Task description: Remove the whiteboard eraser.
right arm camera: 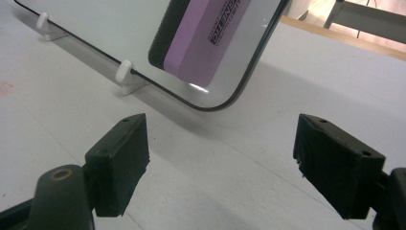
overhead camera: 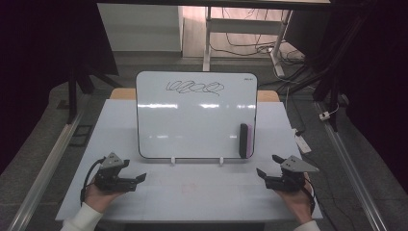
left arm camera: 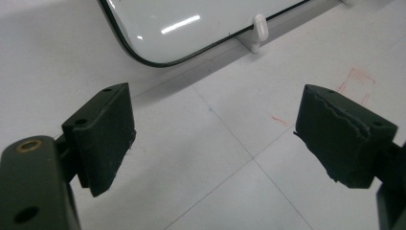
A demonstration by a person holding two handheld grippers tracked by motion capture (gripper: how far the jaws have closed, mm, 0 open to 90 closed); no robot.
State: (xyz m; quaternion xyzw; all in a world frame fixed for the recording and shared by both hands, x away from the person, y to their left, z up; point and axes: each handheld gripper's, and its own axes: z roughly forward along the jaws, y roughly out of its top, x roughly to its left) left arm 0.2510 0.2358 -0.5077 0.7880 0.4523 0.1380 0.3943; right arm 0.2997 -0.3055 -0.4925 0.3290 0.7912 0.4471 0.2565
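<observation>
Nearest the camera, at the near edge of the table [overhead camera: 192,197]: two hands, each with a gripper. Left gripper [overhead camera: 137,178] at near left, jaws wide apart, nothing between them, pointing right across the bare tabletop. Right gripper [overhead camera: 263,173] at near right, jaws likewise wide and empty, pointing left. Both well apart from each other, resting low over the white surface.

Beyond them, toward the far middle of the table: a whiteboard [overhead camera: 192,120] propped nearly upright, tilted back a little, its lower edge held in two small white clips [overhead camera: 172,159]. Black scribble [overhead camera: 195,87] near the top of the board. Eraser [overhead camera: 246,140] stuck to the board's lower right corner, standing on end, black felt side to the left, purple body to the right.

Seen along the right gripper's jaws: eraser [right arm camera: 201,38] just above the board's rounded corner, dark lettering on the purple face, one clip [right arm camera: 123,72] below and to its left. Seen along the left gripper's jaws: the board's other lower corner [left arm camera: 158,33], a clip [left arm camera: 260,26], faint red marks [left arm camera: 354,79] on the tabletop.

No containers on the table.
</observation>
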